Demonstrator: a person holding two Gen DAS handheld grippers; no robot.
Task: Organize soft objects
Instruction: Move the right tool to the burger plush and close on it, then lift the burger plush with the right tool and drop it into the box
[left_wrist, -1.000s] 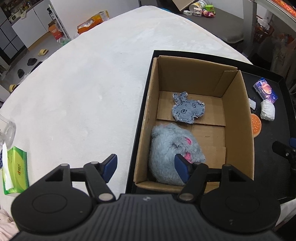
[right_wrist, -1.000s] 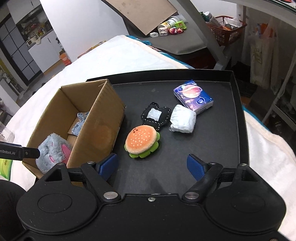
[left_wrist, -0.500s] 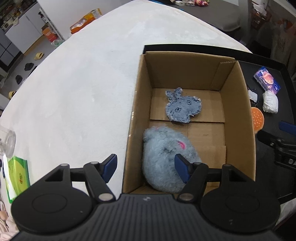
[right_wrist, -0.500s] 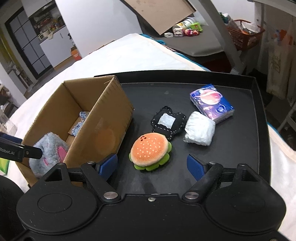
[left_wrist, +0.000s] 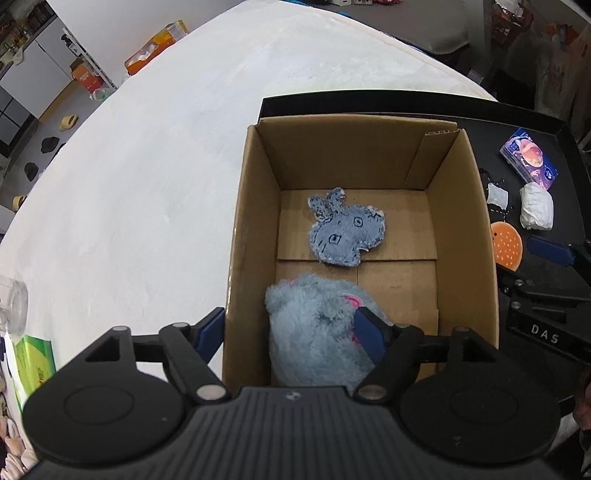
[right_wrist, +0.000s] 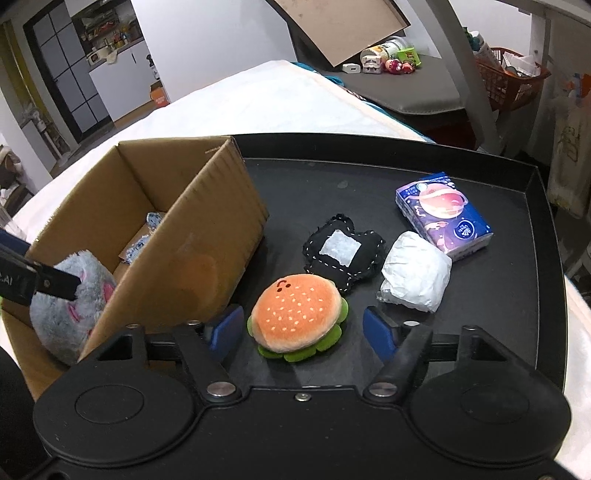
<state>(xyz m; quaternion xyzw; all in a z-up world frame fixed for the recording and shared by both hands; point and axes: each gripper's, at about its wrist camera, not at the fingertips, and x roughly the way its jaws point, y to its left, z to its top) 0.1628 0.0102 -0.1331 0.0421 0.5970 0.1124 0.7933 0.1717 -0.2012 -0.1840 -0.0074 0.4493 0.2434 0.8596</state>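
A cardboard box (left_wrist: 465, 229) (right_wrist: 207, 229) stands at the left of a black tray (right_wrist: 517, 295). In it lie a fluffy blue plush (left_wrist: 317, 332) (right_wrist: 70, 295) and a flat denim animal patch (left_wrist: 345, 230). My left gripper (left_wrist: 291, 330) is open, straddling the box's left wall, one finger over the plush. My right gripper (right_wrist: 303, 332) is open around a burger plush (right_wrist: 299, 317) on the tray, fingers apart from it. A black stitched cushion (right_wrist: 341, 253), a white wrapped bundle (right_wrist: 415, 277) and a blue tissue pack (right_wrist: 443, 218) lie beyond.
The tray sits on a white padded surface (left_wrist: 147, 166). A green tissue pack (left_wrist: 31, 363) and a clear glass (left_wrist: 13, 306) sit at the far left. The right gripper's body (left_wrist: 546, 295) shows by the box's right wall. Shelves and clutter stand behind.
My left gripper has moved left and lower over the box; its left finger now sits outside the left wall. My right gripper has moved forward, bringing the burger plush between its fingers.
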